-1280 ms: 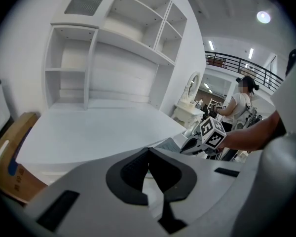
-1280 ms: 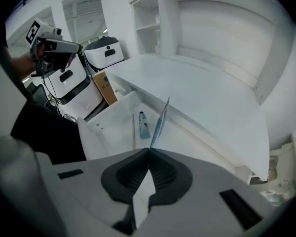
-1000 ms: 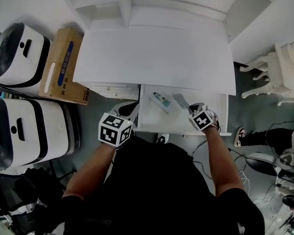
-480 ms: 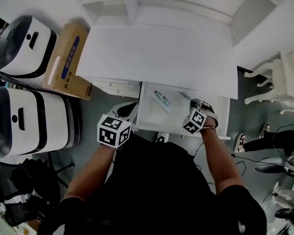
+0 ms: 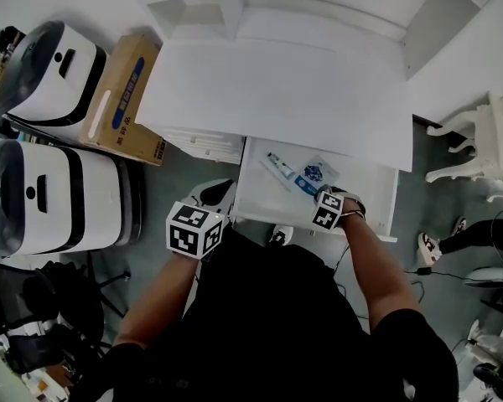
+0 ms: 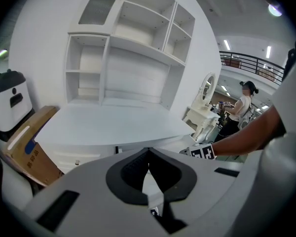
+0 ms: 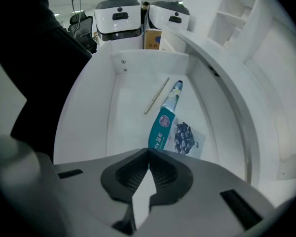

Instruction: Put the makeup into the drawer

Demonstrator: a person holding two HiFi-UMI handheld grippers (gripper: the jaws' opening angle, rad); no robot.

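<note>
While reaching into the drawer (image 7: 130,90), pinches teal tube (image 7: 163,130) in right hand-held gripper (image 7: 149,151); holds left hand-held gripper (image 6: 148,150) pressed together.

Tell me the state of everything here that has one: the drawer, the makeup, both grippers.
Drawer: open.
Tube: in the drawer, overlapping the sachet.
Sachet: in the drawer, printed side up.
Stick: lying loose in the drawer.
Left gripper: shut, empty.
Right gripper: shut, above the drawer; whether it grips anything is unclear.
</note>
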